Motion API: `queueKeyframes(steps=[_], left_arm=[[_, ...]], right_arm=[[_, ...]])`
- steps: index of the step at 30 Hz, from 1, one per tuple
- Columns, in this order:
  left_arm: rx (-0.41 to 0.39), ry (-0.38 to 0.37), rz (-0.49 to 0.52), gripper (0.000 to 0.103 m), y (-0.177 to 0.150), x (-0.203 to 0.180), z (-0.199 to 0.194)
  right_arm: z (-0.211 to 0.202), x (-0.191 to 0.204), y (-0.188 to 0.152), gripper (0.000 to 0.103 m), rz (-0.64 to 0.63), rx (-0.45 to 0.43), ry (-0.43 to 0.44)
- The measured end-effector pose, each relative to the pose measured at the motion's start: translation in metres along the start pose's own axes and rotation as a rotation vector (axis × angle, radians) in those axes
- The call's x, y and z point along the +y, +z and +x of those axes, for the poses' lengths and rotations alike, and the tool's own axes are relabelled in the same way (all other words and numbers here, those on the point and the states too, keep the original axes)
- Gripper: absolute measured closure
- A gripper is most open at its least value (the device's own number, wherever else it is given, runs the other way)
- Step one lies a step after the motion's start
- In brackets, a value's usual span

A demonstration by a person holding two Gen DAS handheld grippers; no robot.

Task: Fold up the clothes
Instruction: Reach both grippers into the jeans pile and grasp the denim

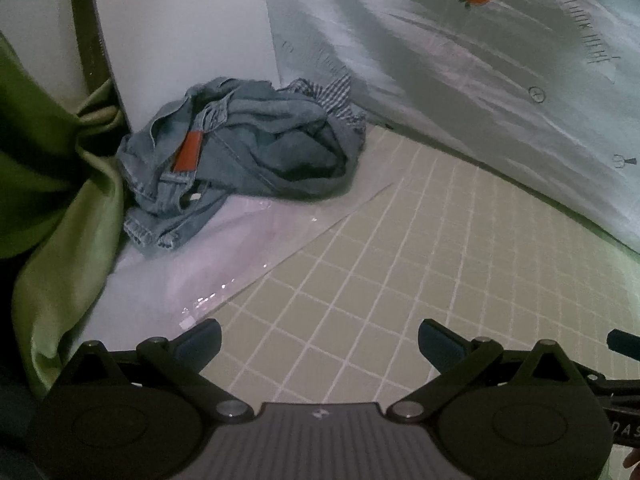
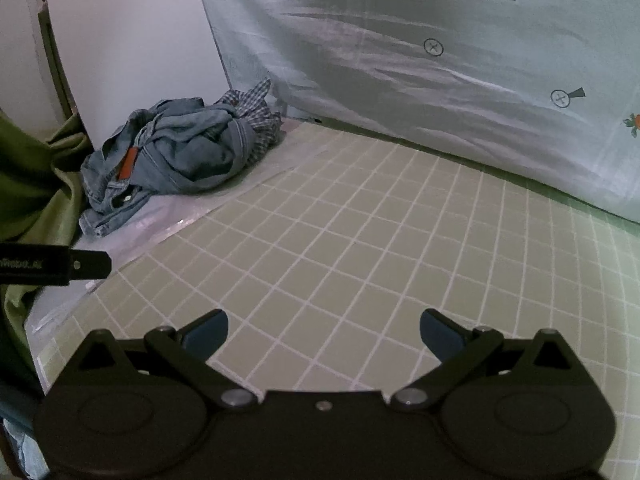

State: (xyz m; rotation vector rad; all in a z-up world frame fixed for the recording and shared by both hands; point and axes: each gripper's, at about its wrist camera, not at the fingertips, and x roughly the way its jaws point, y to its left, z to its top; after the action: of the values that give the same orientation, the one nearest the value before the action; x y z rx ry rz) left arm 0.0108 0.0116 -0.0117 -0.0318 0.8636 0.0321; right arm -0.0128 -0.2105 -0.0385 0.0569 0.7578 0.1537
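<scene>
At far corner, denim heap (image 1: 240, 156) lay tangled w/ checked shirt (image 1: 336, 96); left gripper (image 1: 320, 340) & right gripper (image 2: 324, 334) were held open, empty. Risk: both garments snagged in one grab.

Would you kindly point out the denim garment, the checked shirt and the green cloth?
denim garment (image 1: 256, 140), left wrist view, on its crumpled middle.
checked shirt (image 2: 256, 108), right wrist view, on the part showing behind the denim.
green cloth (image 1: 60, 184), left wrist view, on its draped fold.

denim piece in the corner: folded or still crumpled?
Crumpled. The denim garment lies in a bunched heap with uneven ridges and a hem trailing out, a checked cloth tangled behind it. Both grippers are open and hold nothing.
</scene>
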Motion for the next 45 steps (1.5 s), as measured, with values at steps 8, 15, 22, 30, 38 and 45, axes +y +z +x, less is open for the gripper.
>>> queueKeyframes(steps=[8, 15, 22, 30, 38, 45], left_arm=[[0.006, 0.058, -0.054, 0.0, 0.031, 0.028, 0.03], [0.008, 0.127, -0.157, 0.0, 0.086, 0.077, 0.088], [0.049, 0.201, -0.254, 0.015, 0.133, 0.13, 0.164], [0.099, 0.209, -0.299, 0.039, 0.153, 0.158, 0.225], [0.051, 0.229, -0.297, 0.097, 0.149, 0.153, 0.217], [0.008, 0.214, -0.311, 0.097, 0.138, 0.152, 0.17]], right_arm=[[0.036, 0.003, 0.034, 0.0, -0.019, -0.016, 0.008], [0.109, 0.022, 0.098, 0.0, -0.045, -0.034, 0.042], [0.202, 0.054, 0.155, 0.003, -0.067, 0.002, 0.086], [0.283, 0.097, 0.185, 0.045, -0.15, 0.046, 0.167], [0.29, 0.105, 0.181, 0.096, -0.186, 0.043, 0.241], [0.222, 0.085, 0.186, 0.099, -0.164, -0.131, 0.205]])
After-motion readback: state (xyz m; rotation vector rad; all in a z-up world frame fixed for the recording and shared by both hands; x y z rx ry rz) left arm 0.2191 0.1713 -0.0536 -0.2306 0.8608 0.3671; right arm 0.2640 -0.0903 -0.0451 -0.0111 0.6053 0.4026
